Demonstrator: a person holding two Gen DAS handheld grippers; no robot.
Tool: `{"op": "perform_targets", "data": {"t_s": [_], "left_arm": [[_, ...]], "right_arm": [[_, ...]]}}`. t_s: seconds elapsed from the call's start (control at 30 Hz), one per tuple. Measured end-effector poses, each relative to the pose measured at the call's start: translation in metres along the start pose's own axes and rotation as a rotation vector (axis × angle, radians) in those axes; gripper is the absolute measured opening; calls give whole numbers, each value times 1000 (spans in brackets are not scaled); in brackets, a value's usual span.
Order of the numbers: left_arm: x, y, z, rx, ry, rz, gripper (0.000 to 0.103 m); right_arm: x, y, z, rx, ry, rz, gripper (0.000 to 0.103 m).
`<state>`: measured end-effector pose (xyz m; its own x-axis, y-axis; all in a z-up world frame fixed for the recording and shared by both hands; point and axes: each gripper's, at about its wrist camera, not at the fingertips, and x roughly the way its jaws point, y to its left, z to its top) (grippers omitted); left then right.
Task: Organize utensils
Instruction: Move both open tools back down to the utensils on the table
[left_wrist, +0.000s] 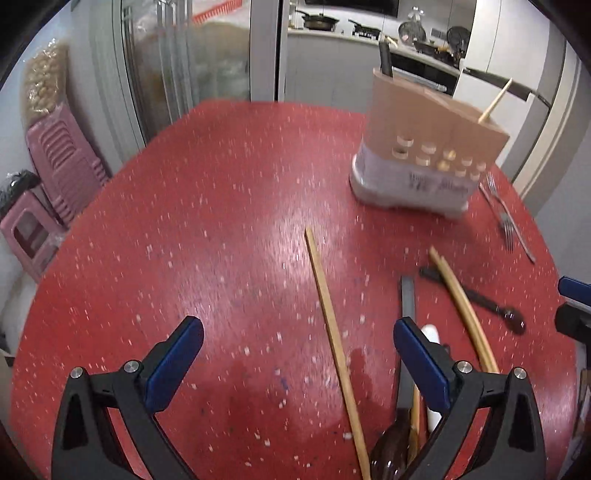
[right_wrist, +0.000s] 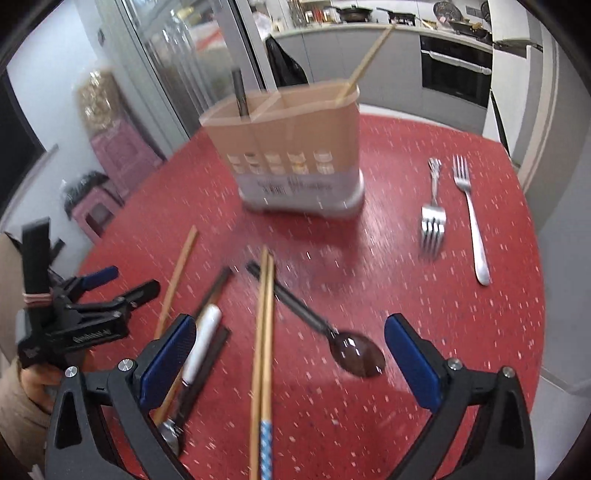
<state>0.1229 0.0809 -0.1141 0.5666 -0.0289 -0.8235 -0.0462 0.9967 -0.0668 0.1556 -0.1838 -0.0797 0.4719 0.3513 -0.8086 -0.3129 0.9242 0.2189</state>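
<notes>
Both tongs wide open, empty: left tongs, right tongs. Chopstick pair lies on tabletop between right pads, near holder. Advice: lower, centre, pinch both sticks together.

The counter is glossy red with white flecks. Near the holder, forks are shiny metal, chopsticks pale wood.
</notes>
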Motion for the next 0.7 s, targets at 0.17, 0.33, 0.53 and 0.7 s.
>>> {"op": "perform_targets", "data": {"t_s": [0.17, 0.33, 0.53, 0.7], "left_arm": [[10, -1, -12, 21, 40, 22, 103], [15, 3, -12, 6, 54, 23, 103], [20, 6, -7, -5, 65, 33, 103], [29, 2, 0, 9, 84, 46, 103]], "right_arm": [[9, -4, -8, 18, 66, 1, 98], [20, -1, -10, 41, 98, -9, 84], [35, 2, -9, -10, 123, -69, 69], [51, 7, -6, -131, 150, -126, 64]]}}
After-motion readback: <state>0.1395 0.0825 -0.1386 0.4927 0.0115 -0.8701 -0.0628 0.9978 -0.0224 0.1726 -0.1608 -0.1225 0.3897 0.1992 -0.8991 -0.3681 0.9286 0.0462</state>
